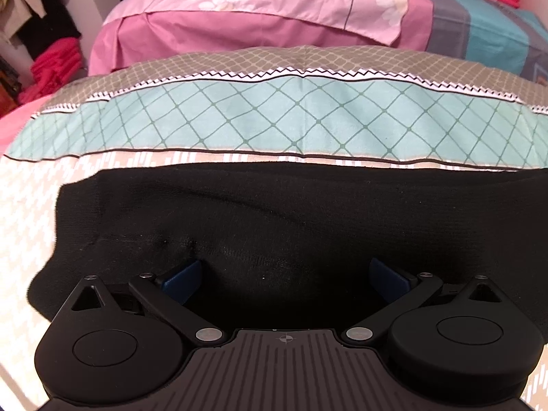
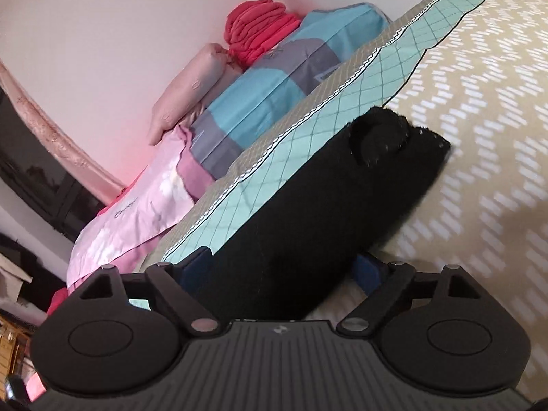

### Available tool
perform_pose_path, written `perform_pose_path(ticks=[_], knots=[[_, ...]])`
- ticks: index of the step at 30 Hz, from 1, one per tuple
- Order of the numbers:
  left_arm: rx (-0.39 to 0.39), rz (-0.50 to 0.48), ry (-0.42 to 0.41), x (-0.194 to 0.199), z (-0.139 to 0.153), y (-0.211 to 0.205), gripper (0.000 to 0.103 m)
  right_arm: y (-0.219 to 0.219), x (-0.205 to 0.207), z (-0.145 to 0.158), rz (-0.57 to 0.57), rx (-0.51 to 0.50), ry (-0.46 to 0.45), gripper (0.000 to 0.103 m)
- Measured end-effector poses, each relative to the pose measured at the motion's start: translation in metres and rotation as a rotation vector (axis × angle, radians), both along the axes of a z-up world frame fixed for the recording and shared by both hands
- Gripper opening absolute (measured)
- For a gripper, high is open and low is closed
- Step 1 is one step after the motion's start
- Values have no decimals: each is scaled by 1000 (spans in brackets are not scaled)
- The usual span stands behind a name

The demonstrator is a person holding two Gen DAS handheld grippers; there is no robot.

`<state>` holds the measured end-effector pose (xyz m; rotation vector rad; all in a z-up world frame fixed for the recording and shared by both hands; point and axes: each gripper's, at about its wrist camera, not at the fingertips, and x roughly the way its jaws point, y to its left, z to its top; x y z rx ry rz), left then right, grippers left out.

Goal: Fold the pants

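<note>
Black pants (image 1: 274, 212) lie folded as a wide dark band on the patterned bedspread (image 1: 239, 120). My left gripper (image 1: 287, 274) is open, its blue pads (image 1: 183, 279) spread wide and resting on the near edge of the fabric. In the right wrist view the pants (image 2: 308, 212) run diagonally away, with a bunched end (image 2: 380, 137) at the far tip. My right gripper (image 2: 284, 270) is open, its blue pads (image 2: 368, 272) on either side of the near end of the pants. The fingertips are partly hidden by the dark cloth.
A pink floral quilt (image 1: 257, 3) and a blue-grey folded blanket (image 2: 260, 82) lie at the bed's far side. Red folded cloth (image 2: 257, 27) and a pink pillow (image 2: 185, 96) sit by the wall. Clothes (image 1: 37, 27) hang at the left.
</note>
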<state>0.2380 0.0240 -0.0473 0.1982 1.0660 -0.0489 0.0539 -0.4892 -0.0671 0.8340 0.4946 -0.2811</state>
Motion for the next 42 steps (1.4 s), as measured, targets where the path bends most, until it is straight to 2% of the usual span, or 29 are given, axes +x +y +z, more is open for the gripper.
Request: perform_pose_path(ticks=[3,8,21,24,26,27,31,33,34,35,36,37,39,42], knots=[[51,-2,-19,-3,2,-8,103,4,1,-3,-20,2,-24,94],[110,-29,-53,-8,2,-16,103,19,5,-3,20,-126,2,98],[105,-26,-49,-7,3,-16,103,27,5,-6,10,-184,-13,98],[104,-28,-52,-7,2,-16,103,33,6,-4,-26,-239,26,78],[98,-27,-53,-7,2,-15,103,38,6,-4,-61,-309,82,46],[94,-27,-53,-7,2,-14,103,39,5,-4,-63,-328,93,45],[66,-21,-50,-8,1,-10,103,29,-3,-3,-36,-270,93,44],[41,-11,-42,-6,1,-6,103,23,-14,4,-97,-249,115,60],[26,-5,-37,-6,0,-4,103,25,-23,8,-184,-263,140,77],[11,2,-31,-5,0,-2,103,30,-32,13,-275,-295,167,76],[-2,8,-25,-5,0,0,103,39,-38,19,-299,-339,154,75],[-13,11,-22,-4,-1,2,103,51,-41,25,-259,-390,116,75],[-18,8,-23,-5,-1,3,103,82,-35,33,-110,-489,62,76],[-8,8,-23,-4,-1,1,103,121,-11,28,239,-532,16,76]])
